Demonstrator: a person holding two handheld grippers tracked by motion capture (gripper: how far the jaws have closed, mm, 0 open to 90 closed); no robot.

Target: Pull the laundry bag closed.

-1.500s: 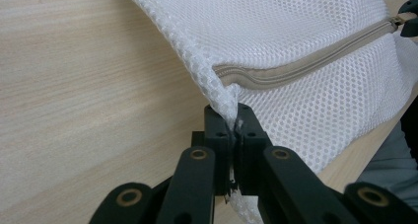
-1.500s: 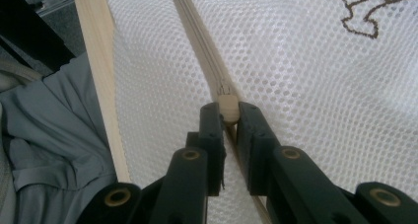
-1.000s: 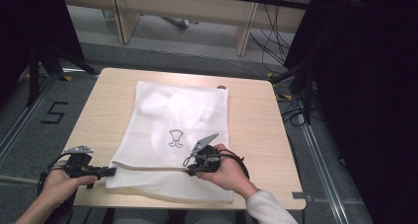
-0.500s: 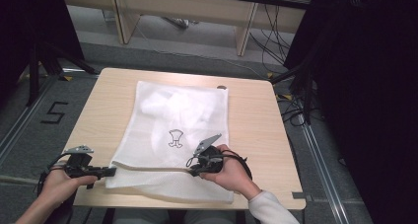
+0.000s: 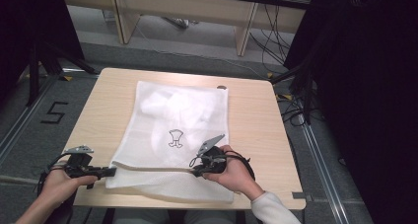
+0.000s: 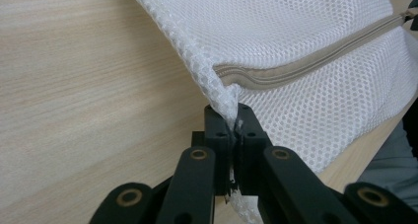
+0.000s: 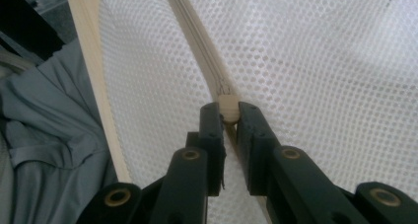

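At the lower left of the high view, the left claw (image 5: 109, 171) is clenched on the corner of the white mesh laundry bag (image 5: 180, 120), likely anchoring it against the pull. Lower centre, the right claw (image 5: 196, 168) pinches the beige zipper pull (image 7: 228, 107), apparently to run the zipper (image 6: 315, 61). The bag lies flat mid-table (image 5: 256, 120), reaching toward the far edge.

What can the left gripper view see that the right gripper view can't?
The left gripper view alone has the left gripper pinching the corner of the mesh bag, with bare wooden table beside it. The right gripper view alone has the right gripper clamping the beige zipper pull, plus grey clothing past the table edge. Both include white mesh and the beige zipper.
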